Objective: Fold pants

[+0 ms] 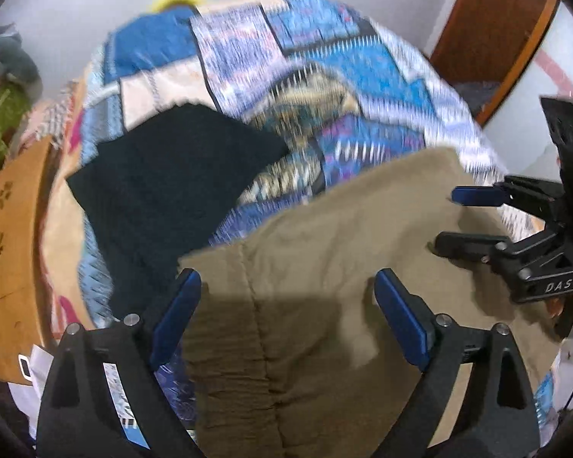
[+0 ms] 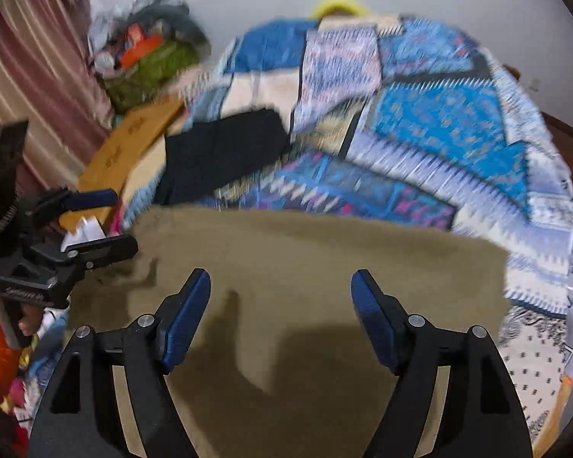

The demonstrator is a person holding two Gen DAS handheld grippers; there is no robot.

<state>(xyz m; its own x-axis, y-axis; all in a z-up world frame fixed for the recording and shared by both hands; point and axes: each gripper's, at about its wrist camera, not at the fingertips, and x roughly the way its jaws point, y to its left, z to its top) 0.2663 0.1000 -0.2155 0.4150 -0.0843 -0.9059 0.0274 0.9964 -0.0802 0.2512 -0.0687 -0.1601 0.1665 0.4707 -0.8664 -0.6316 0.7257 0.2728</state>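
Your folded khaki cotton pants (image 1: pixel 324 267) lie on the bed's blue patchwork quilt (image 1: pixel 382 76) beneath both tools: left tool (image 1: pixel 288 286) and right tool (image 2: pixel 280 286) gape wide, holding nothing.

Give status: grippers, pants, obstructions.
Left gripper open, empty. Right gripper open, empty. Khaki pants flat on quilt. Black garment beyond, clear.

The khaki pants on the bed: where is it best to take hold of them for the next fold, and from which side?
Probably the far edge of the khaki pants, at its two corners, coming from above. That edge lies flat and free on the quilt, and both the left gripper and right gripper hang open over the cloth.
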